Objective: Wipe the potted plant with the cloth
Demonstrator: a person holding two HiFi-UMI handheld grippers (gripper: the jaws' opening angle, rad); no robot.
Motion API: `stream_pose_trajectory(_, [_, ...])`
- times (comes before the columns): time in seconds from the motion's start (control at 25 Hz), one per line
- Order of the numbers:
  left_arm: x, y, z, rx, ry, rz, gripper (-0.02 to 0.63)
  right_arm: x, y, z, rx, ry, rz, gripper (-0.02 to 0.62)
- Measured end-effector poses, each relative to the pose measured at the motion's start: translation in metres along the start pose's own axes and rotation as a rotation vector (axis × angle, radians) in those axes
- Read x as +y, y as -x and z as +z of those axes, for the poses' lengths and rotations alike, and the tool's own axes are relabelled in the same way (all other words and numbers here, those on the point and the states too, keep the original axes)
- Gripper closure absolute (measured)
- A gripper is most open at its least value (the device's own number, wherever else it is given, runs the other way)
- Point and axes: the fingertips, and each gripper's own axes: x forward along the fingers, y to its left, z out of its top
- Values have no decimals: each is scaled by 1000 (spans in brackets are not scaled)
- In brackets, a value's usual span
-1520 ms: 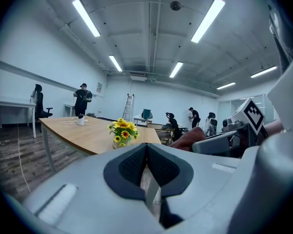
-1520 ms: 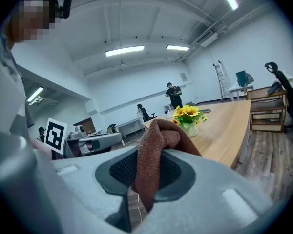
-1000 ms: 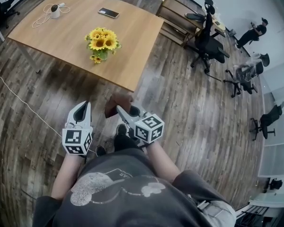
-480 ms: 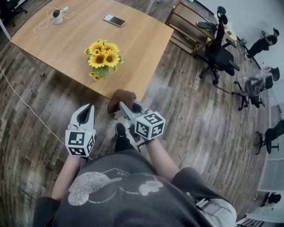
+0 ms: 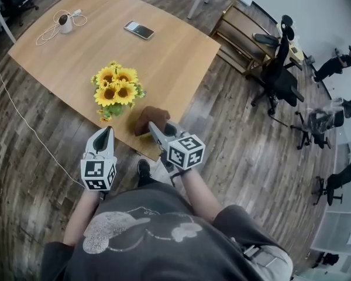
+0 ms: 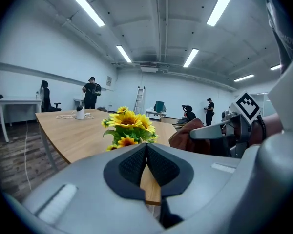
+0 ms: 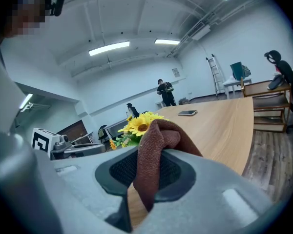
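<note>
A potted plant of yellow sunflowers [image 5: 116, 92] stands near the front edge of a wooden table [image 5: 76, 45]; it also shows in the left gripper view as sunflowers [image 6: 128, 126] and behind the cloth in the right gripper view [image 7: 136, 126]. My right gripper [image 5: 154, 129] is shut on a brown cloth [image 5: 148, 119] [image 7: 156, 155], held over the table edge just right of the plant. My left gripper [image 5: 104, 134] [image 6: 146, 152] is shut with nothing between its pads, hanging in front of the table edge below the plant.
A phone [image 5: 139, 30] and a white device with a cable [image 5: 65, 23] lie on the far part of the table. Office chairs [image 5: 278, 69] and wooden shelving [image 5: 243, 31] stand to the right. A cable [image 5: 23, 122] runs along the wooden floor at left.
Both grippers have come closer to the table; the cloth now hangs over the table's front edge beside the plant, where earlier it was over the floor short of it.
</note>
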Motion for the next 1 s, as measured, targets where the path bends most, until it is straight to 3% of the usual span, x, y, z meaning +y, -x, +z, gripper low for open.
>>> stream_pose_trajectory(0.08, [4,-11,-4,15,7,28,584,-9,-4,3,11,2,16,532])
stream_pose_trajectory(0.16, [3,-21,-8,28,8,35,488,-19,-7,5,27,7,33,532])
stream_pose_trajectory(0.32, [0,-40,-17,47,-17,78,428,-39,-12,10,43,-7,61,532])
stream_pose_trajectory(0.68, [19,-78,-30,62,-55,275,246,-64,-26,23,76,13,147,532])
stream_pose_trajectory(0.88, [39,-93,-36,104,-125,344,166,-71,-26,23,77,11,154,532])
stream_pose_trajectory(1.0, [52,-101,-39,133,-126,380,128,-77,-25,20,80,0,140,532])
